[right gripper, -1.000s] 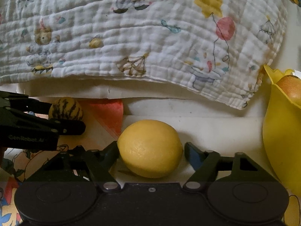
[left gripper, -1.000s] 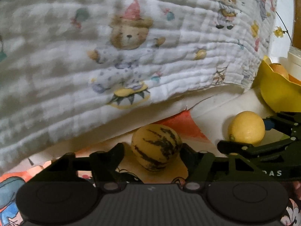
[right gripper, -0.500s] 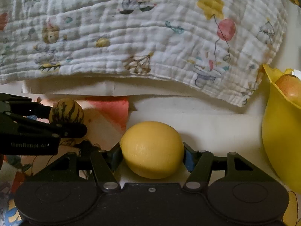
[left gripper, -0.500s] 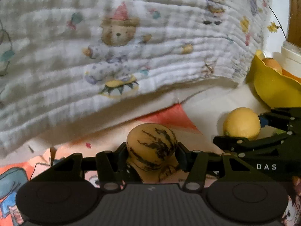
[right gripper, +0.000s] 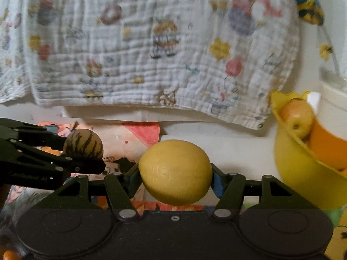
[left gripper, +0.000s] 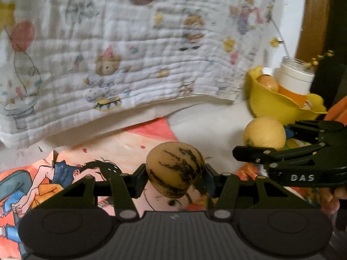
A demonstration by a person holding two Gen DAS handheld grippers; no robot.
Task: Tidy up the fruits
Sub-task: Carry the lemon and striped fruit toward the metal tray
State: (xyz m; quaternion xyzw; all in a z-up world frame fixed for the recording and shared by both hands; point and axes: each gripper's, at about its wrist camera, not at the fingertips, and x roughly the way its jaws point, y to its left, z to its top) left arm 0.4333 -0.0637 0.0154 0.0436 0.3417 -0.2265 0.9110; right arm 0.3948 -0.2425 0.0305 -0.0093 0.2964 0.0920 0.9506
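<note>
Both grippers are rising off the illustrated mat (left gripper: 104, 149) compared with a second ago, when each fruit was sitting on the surface between wider-spread fingers. Left gripper (left gripper: 175, 172) is now clamping the striped melon-like fruit (left gripper: 175, 169) on both sides, its fingers closed onto the fruit and carrying it clear of the mat. Right gripper (right gripper: 175, 173) is likewise pinching the lemon (right gripper: 175, 172), lifted above the white surface. Yellow bowl (right gripper: 303, 173), to the right and well apart from both grippers, is already holding an apple (right gripper: 298, 119) and an orange item. Printed quilt (left gripper: 130, 54) is hanging behind the scene. Step in hand, as judged: transport after a double pick-up. Next move is likely calling for carrying each fruit rightward over the bowl rim and releasing one at a time, so the grippers are not colliding.
</note>
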